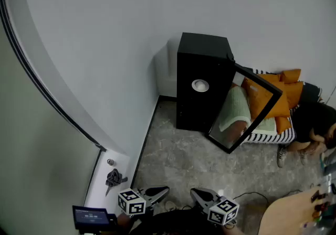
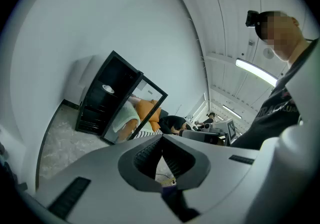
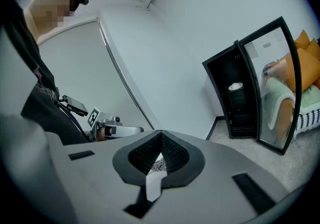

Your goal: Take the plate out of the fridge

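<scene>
Head view: the black fridge stands on the grey floor, its back near the white wall, in the corner. Its glass door is swung wide open to the right, and orange cushions show at and behind the pane.

The plate is inside the fridge. It lies flat, face up, on an upper shelf, about midway between the shelf's side edges. It is round and white, so it has no long axis and points no particular way. Nothing touches it.

The left gripper and right gripper are low at the bottom edge of the view, above the near part of the floor and well apart from the fridge. Their tips angle inward toward each other.

Left gripper view: the jaws are fully closed, tips meeting, with nothing between them. The fridge and plate lie ahead, to the upper left.

Right gripper view: the jaws are likewise closed tip to tip and empty. The fridge, plate and open door appear to the right.
</scene>
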`<state>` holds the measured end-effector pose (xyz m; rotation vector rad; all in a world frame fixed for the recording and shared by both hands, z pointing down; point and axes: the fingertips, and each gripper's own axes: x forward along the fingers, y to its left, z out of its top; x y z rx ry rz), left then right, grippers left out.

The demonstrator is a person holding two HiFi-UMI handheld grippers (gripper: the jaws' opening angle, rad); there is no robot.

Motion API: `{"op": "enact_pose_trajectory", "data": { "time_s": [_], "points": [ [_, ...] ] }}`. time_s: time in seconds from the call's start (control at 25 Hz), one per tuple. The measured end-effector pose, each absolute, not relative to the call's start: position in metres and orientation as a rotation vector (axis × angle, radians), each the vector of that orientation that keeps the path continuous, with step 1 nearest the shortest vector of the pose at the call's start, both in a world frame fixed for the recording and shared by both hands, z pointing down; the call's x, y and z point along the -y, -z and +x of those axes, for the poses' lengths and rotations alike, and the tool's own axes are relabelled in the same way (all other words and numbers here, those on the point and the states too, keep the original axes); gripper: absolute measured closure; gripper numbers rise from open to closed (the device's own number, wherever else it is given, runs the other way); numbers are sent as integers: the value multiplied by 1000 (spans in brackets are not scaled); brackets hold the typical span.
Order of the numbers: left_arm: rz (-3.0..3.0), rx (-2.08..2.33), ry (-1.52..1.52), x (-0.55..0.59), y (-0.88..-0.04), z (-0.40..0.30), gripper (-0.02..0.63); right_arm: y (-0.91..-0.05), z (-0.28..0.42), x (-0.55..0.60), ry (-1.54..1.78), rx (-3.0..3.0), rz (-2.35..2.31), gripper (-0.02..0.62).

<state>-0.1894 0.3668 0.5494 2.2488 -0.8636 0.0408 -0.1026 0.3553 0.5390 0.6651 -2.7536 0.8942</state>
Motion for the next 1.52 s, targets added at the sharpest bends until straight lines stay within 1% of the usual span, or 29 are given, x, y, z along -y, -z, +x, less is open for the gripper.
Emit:
{"op": "enact_pose_trajectory", "data": {
  "time_s": [0.48,1.0,1.2,1.52],
  "points": [
    [2252,853,-52,-365,-548,-184,606,-536,-98,-354,-894,2760,666,598],
    [2243,842,-60,-361,-550,-186,606,-530,-88,-345,-1025,2793,689,598],
    [2194,823,-55,-332,-558,-190,606,-532,-84,-322,-1032,2748,726,598],
    [2169,835,-73,-269,-567,-149,606,-544,-47,-256,-1091,2755,715,598]
  ]
}}
